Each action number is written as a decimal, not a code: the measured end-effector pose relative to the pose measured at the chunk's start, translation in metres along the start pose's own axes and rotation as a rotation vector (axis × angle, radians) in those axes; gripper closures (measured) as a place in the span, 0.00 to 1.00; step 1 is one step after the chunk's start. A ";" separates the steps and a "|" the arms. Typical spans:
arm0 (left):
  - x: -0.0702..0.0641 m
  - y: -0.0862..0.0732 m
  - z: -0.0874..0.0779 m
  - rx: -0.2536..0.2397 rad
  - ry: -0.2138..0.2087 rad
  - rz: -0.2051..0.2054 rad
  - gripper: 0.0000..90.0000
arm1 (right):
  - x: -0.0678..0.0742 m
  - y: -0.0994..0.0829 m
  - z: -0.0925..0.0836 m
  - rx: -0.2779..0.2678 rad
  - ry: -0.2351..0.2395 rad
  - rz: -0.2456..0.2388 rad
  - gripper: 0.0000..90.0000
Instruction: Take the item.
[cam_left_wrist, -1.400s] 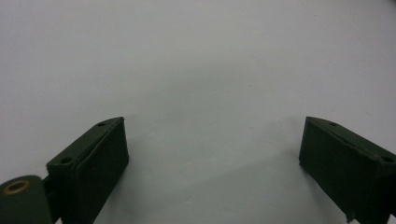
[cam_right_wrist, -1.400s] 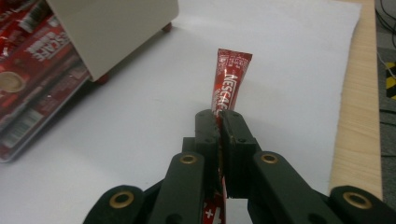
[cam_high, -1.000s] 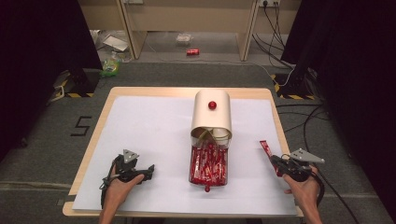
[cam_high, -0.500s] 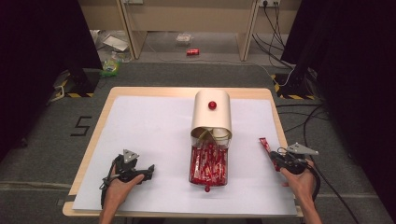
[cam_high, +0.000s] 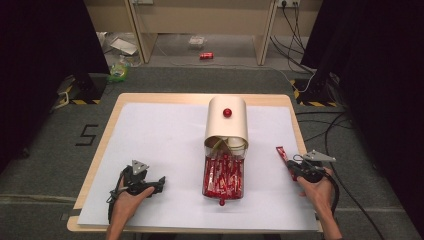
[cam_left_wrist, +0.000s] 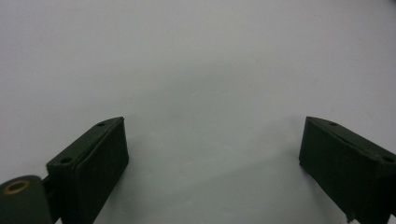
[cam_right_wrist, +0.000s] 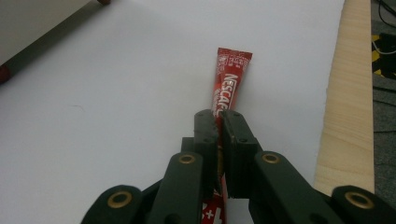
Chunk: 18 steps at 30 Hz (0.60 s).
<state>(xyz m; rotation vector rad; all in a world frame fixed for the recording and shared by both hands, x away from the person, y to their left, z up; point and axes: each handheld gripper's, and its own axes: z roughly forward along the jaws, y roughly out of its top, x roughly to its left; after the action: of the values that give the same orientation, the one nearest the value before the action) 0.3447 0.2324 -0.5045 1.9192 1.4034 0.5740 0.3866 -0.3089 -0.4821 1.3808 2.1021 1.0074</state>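
Pinching a red coffee stick between its two black jaws, the right gripper sits near the right edge of the table, over the white sheet that covers most of the wooden top. In the right gripper view the jaws are pressed flat against the stick's sides, and the printed end of the stick points away from the hand, reaching out over the sheet. From the high view the same stick slants up and to the left from the right gripper, and the person's right hand holds the tool from below.

The left gripper rests low over the sheet near the table's front left corner, held by the left hand. In the left gripper view its jaws stand wide apart with nothing but bare white sheet between them.

At the middle of the table a cream, round-topped container with a small red knob lies with its open end toward the person. Just in front of that opening sits a clear tray packed with more red sticks; what lies inside the container's mouth is too dim to make out, perhaps pale cups.
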 end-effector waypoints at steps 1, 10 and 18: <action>0.000 0.000 0.000 0.000 0.000 0.000 0.08 | 0.000 0.000 0.000 -0.001 0.000 0.002 0.95; 0.000 0.000 0.000 0.000 0.000 0.000 0.08 | 0.003 0.001 -0.001 -0.017 0.008 -0.001 0.86; 0.000 0.000 0.000 -0.001 -0.001 -0.002 0.08 | 0.013 0.002 -0.013 -0.092 -0.030 -0.004 0.50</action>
<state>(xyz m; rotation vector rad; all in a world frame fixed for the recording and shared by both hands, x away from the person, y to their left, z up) 0.3447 0.2326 -0.5045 1.9171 1.4037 0.5726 0.3736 -0.3010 -0.4714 1.3386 2.0104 1.0611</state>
